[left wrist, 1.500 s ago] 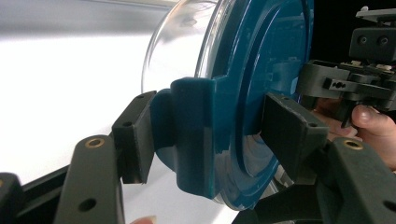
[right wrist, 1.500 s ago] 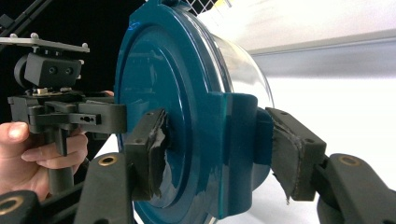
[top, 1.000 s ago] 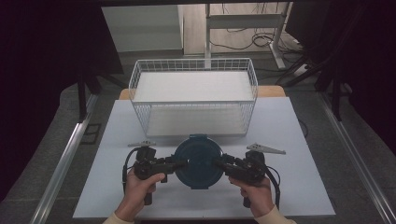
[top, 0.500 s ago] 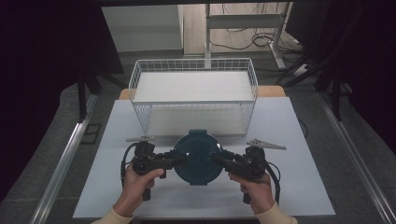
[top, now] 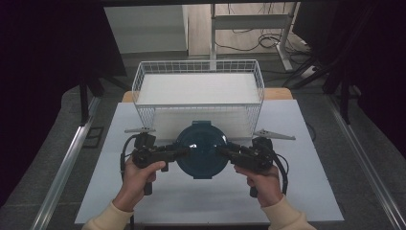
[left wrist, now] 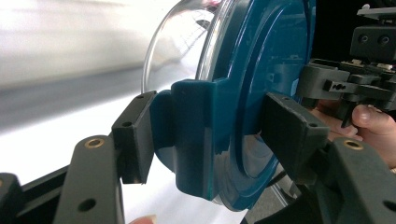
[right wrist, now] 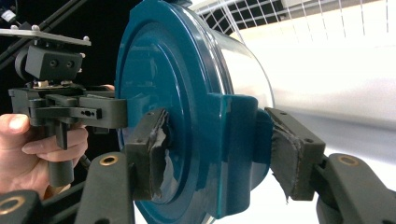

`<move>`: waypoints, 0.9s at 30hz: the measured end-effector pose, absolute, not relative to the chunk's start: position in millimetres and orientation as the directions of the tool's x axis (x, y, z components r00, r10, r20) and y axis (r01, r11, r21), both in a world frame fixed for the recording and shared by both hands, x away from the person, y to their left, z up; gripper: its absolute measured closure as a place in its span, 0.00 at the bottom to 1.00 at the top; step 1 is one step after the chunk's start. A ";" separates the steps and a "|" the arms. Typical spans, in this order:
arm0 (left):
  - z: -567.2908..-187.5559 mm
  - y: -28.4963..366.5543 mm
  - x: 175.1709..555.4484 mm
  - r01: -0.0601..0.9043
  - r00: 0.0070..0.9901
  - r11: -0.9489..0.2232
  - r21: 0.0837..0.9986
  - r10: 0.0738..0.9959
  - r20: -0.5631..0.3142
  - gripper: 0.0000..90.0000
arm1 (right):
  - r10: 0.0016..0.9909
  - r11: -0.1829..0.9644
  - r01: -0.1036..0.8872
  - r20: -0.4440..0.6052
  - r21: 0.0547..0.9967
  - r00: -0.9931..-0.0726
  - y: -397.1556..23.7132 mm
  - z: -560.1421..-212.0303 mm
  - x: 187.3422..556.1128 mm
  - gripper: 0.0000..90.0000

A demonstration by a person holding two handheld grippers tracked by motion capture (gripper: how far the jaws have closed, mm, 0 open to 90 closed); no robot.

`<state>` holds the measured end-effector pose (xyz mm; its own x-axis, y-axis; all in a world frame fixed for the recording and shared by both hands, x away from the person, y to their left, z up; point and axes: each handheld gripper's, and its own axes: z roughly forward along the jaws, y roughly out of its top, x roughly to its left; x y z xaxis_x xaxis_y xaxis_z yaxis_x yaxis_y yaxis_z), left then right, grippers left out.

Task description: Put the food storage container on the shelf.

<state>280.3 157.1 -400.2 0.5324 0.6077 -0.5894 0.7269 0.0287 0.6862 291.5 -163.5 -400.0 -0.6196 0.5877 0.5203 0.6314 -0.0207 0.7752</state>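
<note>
High view: round teal-lidded container (top: 201, 150) hung between the two grippers, over the near half of the white table (top: 306, 191), just in front of the white wire basket (top: 143, 81). Left gripper (top: 184, 152) gripped its left edge, right gripper (top: 221, 150) its right edge; both hands (top: 136, 179) came in from the bottom.

Left gripper view: jaws clenched on a teal locking tab (left wrist: 196, 135) of the lid, one pad on each face. Lid (left wrist: 271, 70) was glossy, hard teal plastic, circular, with stepped concentric rims. Body behind it was clear, smooth and rounded (left wrist: 177, 51), showing reflections. Container was turned on edge, lid facing right in this view.

Right gripper view: jaws likewise clamped across the opposite tab (right wrist: 229, 140), grasping the container. Pads (right wrist: 156, 154) were dark grey rubber, frayed and torn at the edges. Basket mesh (right wrist: 261, 18) was thin white wire in square grid, seen past the clear body.
</note>
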 end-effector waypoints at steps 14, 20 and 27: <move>-368.1 162.3 299.2 0.701 0.550 0.039 0.712 0.606 -0.574 0.42 | 0.583 -0.008 0.600 0.492 0.800 -0.647 -158.3 -364.7 313.5 0.47; -355.9 163.4 307.0 0.694 0.554 0.041 0.718 0.607 -0.570 0.42 | 0.581 -0.002 0.592 0.483 0.806 -0.655 -157.6 -351.8 321.5 0.47; -344.8 165.1 315.8 0.688 0.555 0.053 0.724 0.604 -0.571 0.42 | 0.579 0.009 0.589 0.476 0.808 -0.662 -156.0 -337.5 332.5 0.47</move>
<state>315.8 165.1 -344.8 0.5552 0.6044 -0.5714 0.6878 0.0527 0.7240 332.5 -156.0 -337.5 -0.6621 0.5786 0.4763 0.5891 0.0090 0.8080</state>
